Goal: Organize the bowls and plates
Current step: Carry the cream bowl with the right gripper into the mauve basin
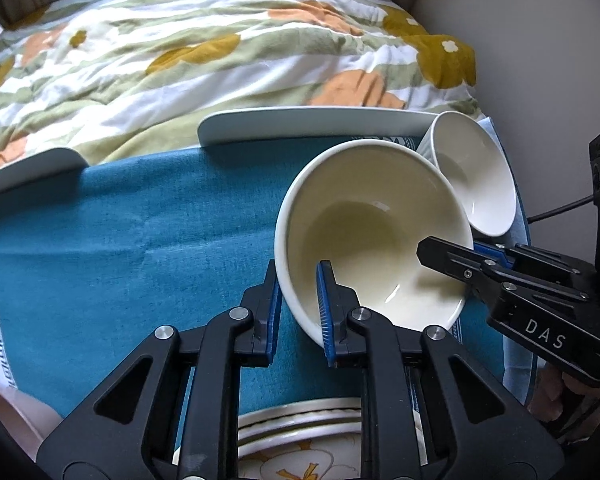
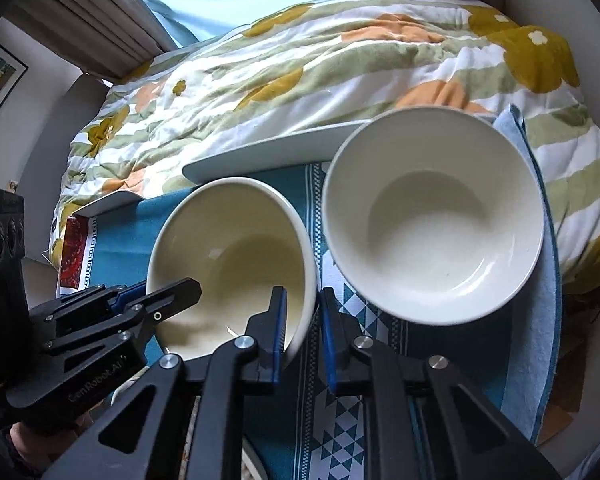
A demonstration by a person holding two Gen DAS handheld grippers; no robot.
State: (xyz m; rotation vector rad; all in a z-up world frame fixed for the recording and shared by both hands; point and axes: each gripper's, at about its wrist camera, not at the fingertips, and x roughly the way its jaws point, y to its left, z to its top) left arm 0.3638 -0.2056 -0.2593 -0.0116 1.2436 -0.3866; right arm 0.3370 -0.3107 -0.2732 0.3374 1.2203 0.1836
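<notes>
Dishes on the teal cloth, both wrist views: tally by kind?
Round glazed bowls: 2, cream bowl clamped by both grippers, white bowl free.
Plain white plates: 2.
Flower-patterned plates, stacked: at least 2.
Total: at least 6.

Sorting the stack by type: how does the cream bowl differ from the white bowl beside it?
The cream bowl is yellowish; the white bowl is brighter white. The cream bowl has both grippers' jaws clamped on its rim, left gripper and right gripper; the white bowl is untouched. Both are empty, plain, and sit on the blue cloth.
</notes>
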